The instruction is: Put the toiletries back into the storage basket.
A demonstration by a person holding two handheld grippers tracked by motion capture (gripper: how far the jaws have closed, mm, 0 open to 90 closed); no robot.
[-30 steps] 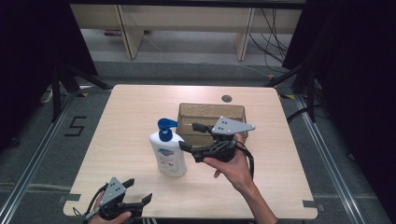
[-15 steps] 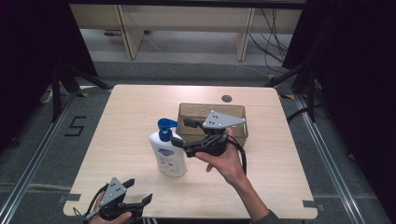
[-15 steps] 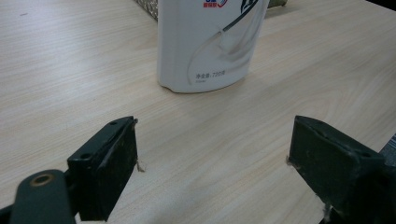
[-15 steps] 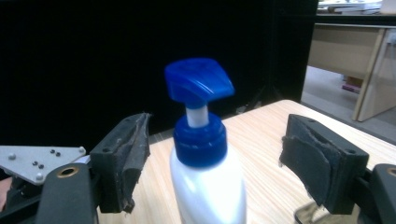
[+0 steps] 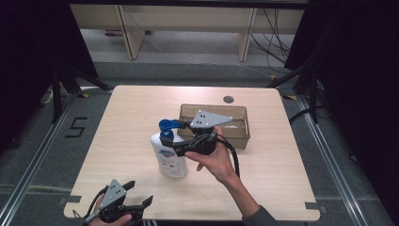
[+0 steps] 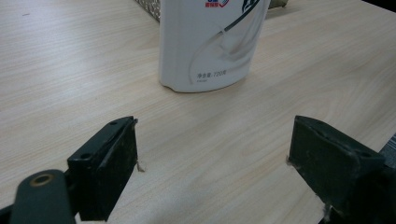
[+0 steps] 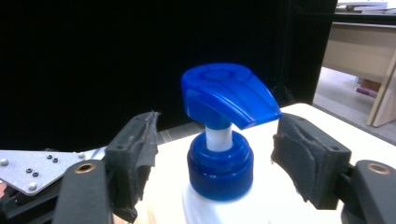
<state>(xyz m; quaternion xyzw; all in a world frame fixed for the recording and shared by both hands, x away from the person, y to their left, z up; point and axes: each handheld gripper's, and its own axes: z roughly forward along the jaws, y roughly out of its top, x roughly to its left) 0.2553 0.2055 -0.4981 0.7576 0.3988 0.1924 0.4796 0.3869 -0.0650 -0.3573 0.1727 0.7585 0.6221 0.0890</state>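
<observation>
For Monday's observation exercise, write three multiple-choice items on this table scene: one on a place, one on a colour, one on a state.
1. Where is the basket relative to the bottle?
A. behind it, to the right
B. in front of it
C. under it

2. What colour is the pump?
A. red
B. blue
C. green

3. How do the right gripper's jaws stand?
A. shut on the pump
B. open, either side of the collar
C. shut on the basket

Answers: 1 A, the high view shows the basket farther back; 2 B, blue in the right gripper view; 3 B, gaps show on both sides.

White plastic lotion bottle (image 5: 168, 157) with blue pump head (image 7: 227, 99); pale wood-grain table (image 5: 282, 155); brown box (image 5: 240, 127); black jaws.
</observation>
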